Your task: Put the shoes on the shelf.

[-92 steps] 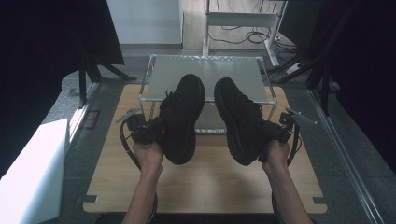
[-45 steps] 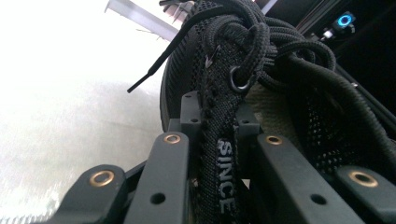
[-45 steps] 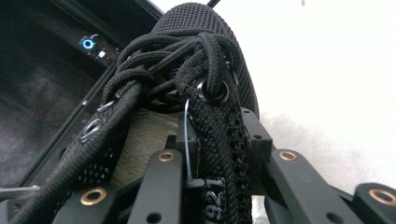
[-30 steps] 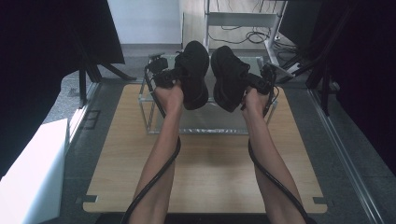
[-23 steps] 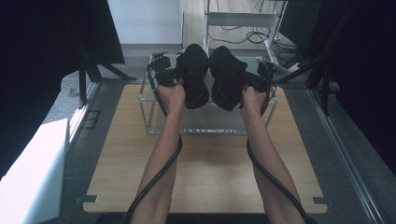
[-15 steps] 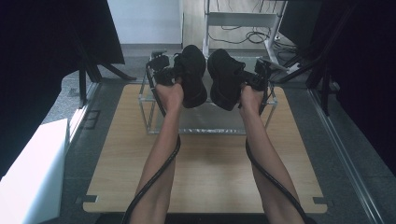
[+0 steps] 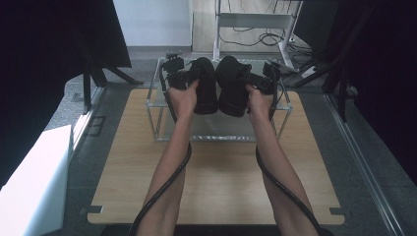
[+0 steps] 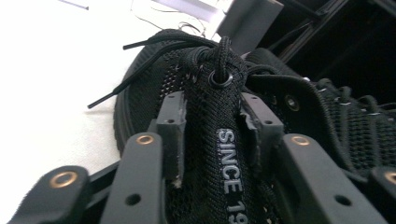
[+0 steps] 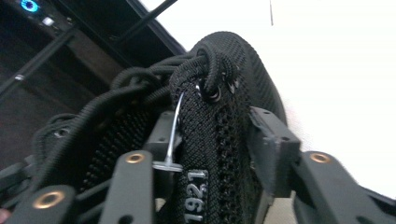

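Observation:
Two black mesh shoes stand side by side on top of a clear acrylic rack [image 7: 156, 104]. My left gripper [image 7: 183, 78] is at the left shoe [image 7: 206, 91], and my right gripper [image 7: 256, 82] is at the right shoe [image 7: 231, 88]. In the left gripper view the jaws of the left gripper [image 8: 212, 112] straddle the shoe tongue [image 8: 224, 154] printed "SINCE 19". They have just been opening and do not pinch it. In the right gripper view the right gripper [image 9: 215, 135] straddles the tongue [image 9: 210, 154] marked "1921". Its jaws have also just been opening, and a gap shows beside one pad [image 9: 271, 144].
The rack stands at the far end of a wooden table [image 7: 221, 177]. Cables trail from both grippers along the forearms. Black stands and a white shelf unit [image 7: 255, 19] are behind the rack. A white box [image 7: 34, 187] sits left of the table.
Both hands carried the shoes from over the middle of the table forward and up onto the rack top. Over the last second they have hardly moved.

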The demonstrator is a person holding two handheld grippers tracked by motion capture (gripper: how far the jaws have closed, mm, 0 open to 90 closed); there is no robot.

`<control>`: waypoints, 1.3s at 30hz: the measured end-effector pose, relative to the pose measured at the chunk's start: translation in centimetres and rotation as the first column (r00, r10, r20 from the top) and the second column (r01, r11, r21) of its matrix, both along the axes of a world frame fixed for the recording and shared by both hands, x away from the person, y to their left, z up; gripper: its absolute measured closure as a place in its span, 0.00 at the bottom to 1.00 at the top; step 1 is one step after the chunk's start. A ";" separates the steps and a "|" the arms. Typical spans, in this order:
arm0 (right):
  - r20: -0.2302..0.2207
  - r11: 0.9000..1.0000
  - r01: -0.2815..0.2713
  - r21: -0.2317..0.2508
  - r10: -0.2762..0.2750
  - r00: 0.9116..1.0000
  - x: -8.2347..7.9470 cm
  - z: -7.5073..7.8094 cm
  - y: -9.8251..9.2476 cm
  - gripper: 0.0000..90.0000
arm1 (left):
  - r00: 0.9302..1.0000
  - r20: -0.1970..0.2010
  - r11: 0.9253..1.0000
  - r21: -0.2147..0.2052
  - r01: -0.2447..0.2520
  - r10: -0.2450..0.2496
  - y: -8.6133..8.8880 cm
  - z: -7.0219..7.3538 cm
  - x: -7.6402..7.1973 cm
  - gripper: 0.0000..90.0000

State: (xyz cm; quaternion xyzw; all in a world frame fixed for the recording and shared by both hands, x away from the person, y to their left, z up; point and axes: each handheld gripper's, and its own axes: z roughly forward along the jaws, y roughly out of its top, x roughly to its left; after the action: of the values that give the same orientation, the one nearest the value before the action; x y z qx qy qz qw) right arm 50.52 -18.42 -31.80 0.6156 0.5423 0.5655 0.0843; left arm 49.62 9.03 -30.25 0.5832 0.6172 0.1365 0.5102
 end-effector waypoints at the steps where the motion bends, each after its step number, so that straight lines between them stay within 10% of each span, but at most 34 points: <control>1: 0.001 1.000 -0.002 0.012 0.002 1.000 0.0 -0.1 -0.1 0.59 | 1.000 0.004 1.000 -0.002 0.002 -0.002 0.1 -0.1 0.0 0.68; 12: 0.007 0.999 -0.024 -0.034 0.025 1.000 0.0 0.3 0.9 0.50 | 0.997 0.065 0.993 0.109 -0.044 0.037 -0.5 0.2 -1.1 0.79; 23: 0.088 0.997 -0.080 0.006 0.079 0.993 -0.7 1.2 0.4 0.46 | 0.995 0.094 0.999 -0.037 0.031 -0.027 1.1 0.4 -1.6 0.51; 32: 0.156 0.987 -0.147 0.071 0.135 0.979 -3.5 1.8 -2.6 0.54 | 0.980 0.173 0.990 -0.085 0.111 -0.095 3.1 1.1 -5.1 0.60; 39: 0.160 0.972 -0.223 0.074 0.209 0.965 -6.6 -0.2 -4.2 0.77 | 0.974 0.172 0.986 -0.041 0.159 -0.150 3.8 -0.3 -7.7 0.76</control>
State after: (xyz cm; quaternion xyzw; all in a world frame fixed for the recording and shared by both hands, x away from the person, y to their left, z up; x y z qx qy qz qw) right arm 43.95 -22.57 -32.00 0.5112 0.5719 0.6407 0.0345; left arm 41.91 12.84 -30.60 0.6018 0.5281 0.1284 0.5852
